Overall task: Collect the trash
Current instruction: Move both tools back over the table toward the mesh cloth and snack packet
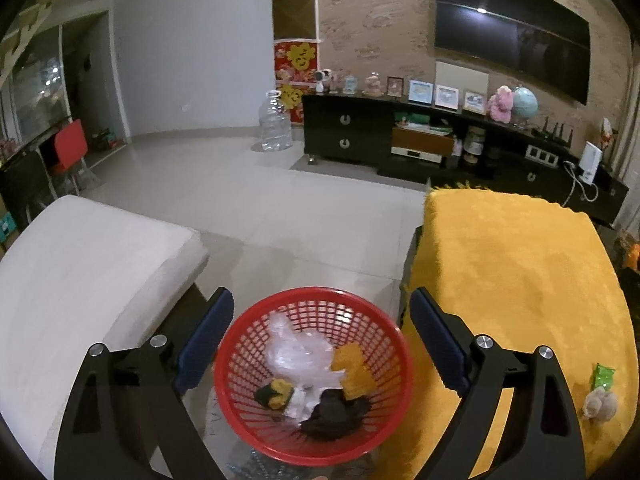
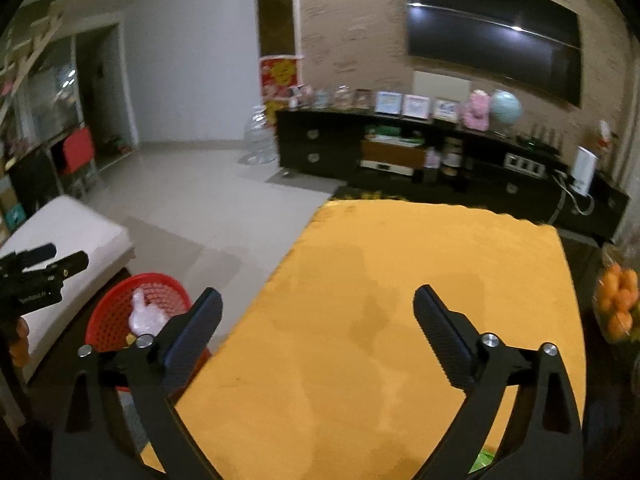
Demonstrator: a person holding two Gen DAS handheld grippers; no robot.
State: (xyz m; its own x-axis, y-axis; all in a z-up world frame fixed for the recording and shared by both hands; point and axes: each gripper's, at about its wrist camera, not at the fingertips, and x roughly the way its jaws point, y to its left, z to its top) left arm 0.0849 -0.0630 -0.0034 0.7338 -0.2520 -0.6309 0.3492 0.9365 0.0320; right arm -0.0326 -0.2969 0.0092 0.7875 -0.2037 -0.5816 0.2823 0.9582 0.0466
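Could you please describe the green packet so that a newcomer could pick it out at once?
Start at the table with the yellow cloth. Near its right edge lies a small green packet, with a small beige fluffy thing just beside it. Nothing else seen on the cloth is green.

Both views are dim, lit by indoor artificial light with a slightly cool cast. Ceiling lamps show as small bright glints on the dark television [image 1: 516, 40], and the pale floor [image 1: 248, 200] carries a soft sheen at the far left. Shadows are weak and diffuse; faint darker patches mottle the yellow cloth [image 2: 400, 320]. The left wrist view is fairly sharp, though grainy in dark areas. The right wrist view is smeared throughout, the far cabinet [image 2: 400, 152] and its ornaments soft. Fisheye distortion bends walls and furniture, and black vignetting fills the corners.
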